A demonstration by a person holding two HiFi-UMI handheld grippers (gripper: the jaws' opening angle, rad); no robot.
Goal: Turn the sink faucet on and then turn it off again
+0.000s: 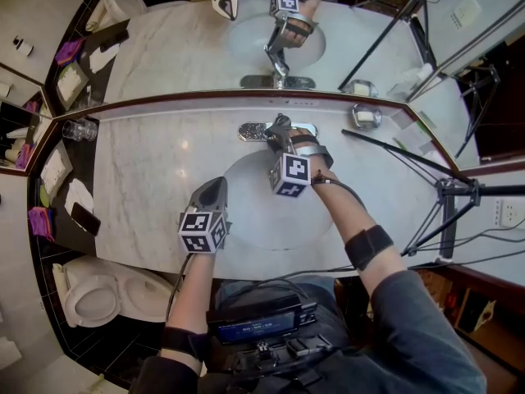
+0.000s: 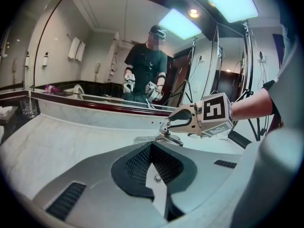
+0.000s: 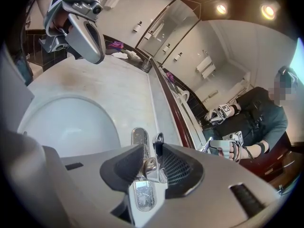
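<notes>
Faucet [image 1: 253, 131] stands at the back edge of the sink [image 1: 246, 189], in the middle of the pale marble counter [image 1: 139, 167] and just in front of the mirror [image 1: 172, 52]. The right gripper [image 3: 149, 161] reaches across the bowl to it, tilted downward. Its jaws are at a narrow setting, closed on the chrome handle [image 3: 149, 166], with a ribbed pad against each side. The faucet's flat chrome base shows beyond the jaws in the right gripper view.

The left gripper [image 2: 153, 148] hangs over the counter at the front left of the sink, well apart from the faucet and pointing toward it. Its jaws are pressed together with nothing between them.

A drinking glass [image 1: 78, 130] stands at the far left end of the counter near the mirror. A toilet [image 1: 92, 295] sits on the floor to the left, below the counter's edge. A black tripod [image 1: 447, 195] stands to the right of the counter. The mirror reflects the person and both grippers.
</notes>
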